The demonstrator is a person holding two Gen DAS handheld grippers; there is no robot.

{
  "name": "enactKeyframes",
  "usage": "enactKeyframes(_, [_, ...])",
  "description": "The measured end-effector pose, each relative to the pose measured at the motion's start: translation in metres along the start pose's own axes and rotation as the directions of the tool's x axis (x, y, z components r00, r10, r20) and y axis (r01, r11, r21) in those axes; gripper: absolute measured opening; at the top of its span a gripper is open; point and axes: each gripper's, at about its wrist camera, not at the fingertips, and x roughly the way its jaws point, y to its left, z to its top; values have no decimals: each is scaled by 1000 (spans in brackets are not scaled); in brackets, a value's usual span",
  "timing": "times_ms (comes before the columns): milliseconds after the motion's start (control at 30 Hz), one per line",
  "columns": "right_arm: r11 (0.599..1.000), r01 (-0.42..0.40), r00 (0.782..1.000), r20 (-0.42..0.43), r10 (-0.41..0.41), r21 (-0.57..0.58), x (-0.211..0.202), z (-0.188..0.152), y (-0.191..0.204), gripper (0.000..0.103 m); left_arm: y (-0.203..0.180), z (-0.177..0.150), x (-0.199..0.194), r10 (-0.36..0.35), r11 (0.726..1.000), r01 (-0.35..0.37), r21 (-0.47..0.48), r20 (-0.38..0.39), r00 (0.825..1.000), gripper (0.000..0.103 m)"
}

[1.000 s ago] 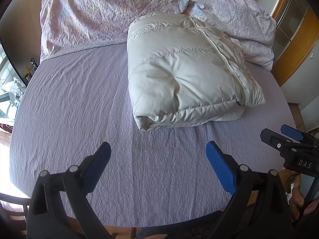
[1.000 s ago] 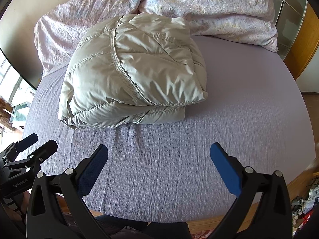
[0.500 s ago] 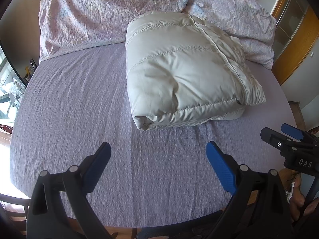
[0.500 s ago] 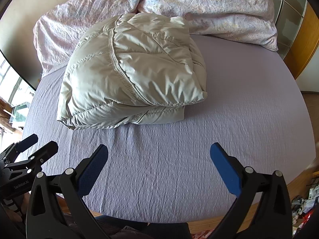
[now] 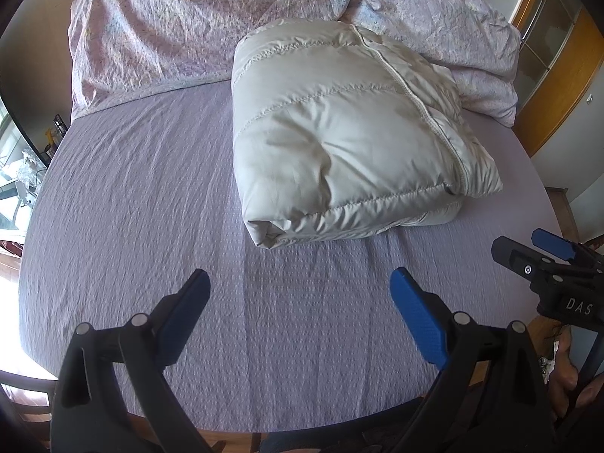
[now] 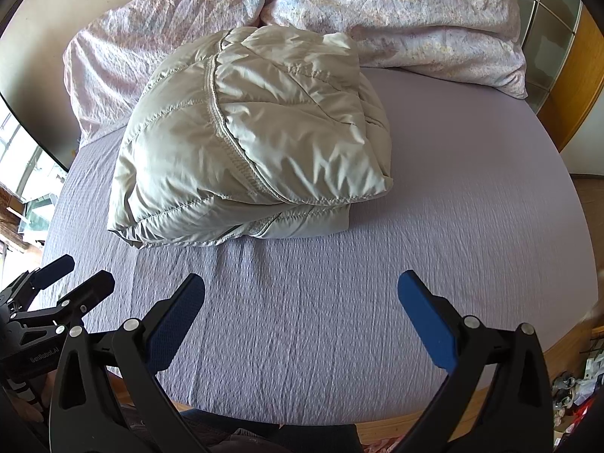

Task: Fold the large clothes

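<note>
- Pale grey, shiny quilted nylon: the puffy down jacket (image 5: 339, 143) lay folded into a thick, roughly square bundle on the lilac crinkled bedsheet (image 5: 132, 188), toward twelve o'clock from both your grippers and apart from each.
- Behind it, at twelve o'clock, sat the crumpled pink floral pillows (image 5: 196, 22), the bundle's far edge touching or just beside them.
- Your left gripper (image 5: 300, 294) hung over bare sheet near the bed's near edge, its blue-padded jaws spread wide and holding nothing.
- Your right gripper (image 6: 302, 302) was the same: jaws wide apart, empty, low over the sheet, with the bundle at about eleven o'clock from it.
- Judged from this, the folding looked essentially finished; you appeared to be at the release or check stage.
- The lower layer stuck out at the bundle's near right corner (image 6: 324, 222), so a tidy-up there might have been the next move: a light pinch on that edge and a tuck under, without springing the puffy stack open.
- Otherwise, nothing more was called for.
</note>
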Motion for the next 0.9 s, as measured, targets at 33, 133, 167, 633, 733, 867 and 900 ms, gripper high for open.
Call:
enactKeyframes(33, [1000,0,1000,0,0,0,0,0,0,102,0,0,0,0,1000,0,1,-1,1000,96])
enactKeyframes(133, [1000,-1,1000,-1,1,-1,0,0,0,102,-1,0,1,0,1000,0,0,-1,1000,96])
enactKeyframes(167, [1000,0,1000,0,0,-1,0,0,0,102,-1,0,1,-1,1000,1,0,-1,1000,96])
enactKeyframes(633, [1000,-4,1000,19,4,-2,-3,5,0,102,-1,0,1,-1,1000,1,2,0,1000,96])
enactKeyframes(733, [1000,-7,1000,23,7,-2,-4,5,1,102,-1,0,1,-2,1000,2,2,1,1000,96])
enactKeyframes(867, [1000,-9,999,36,9,-6,-7,5,3,102,-2,-1,2,-3,1000,3,0,1,1000,96])
enactKeyframes(900, [1000,-8,999,36,8,-6,-7,5,4,102,-2,-1,2,-3,1000,3,1,0,1000,96])
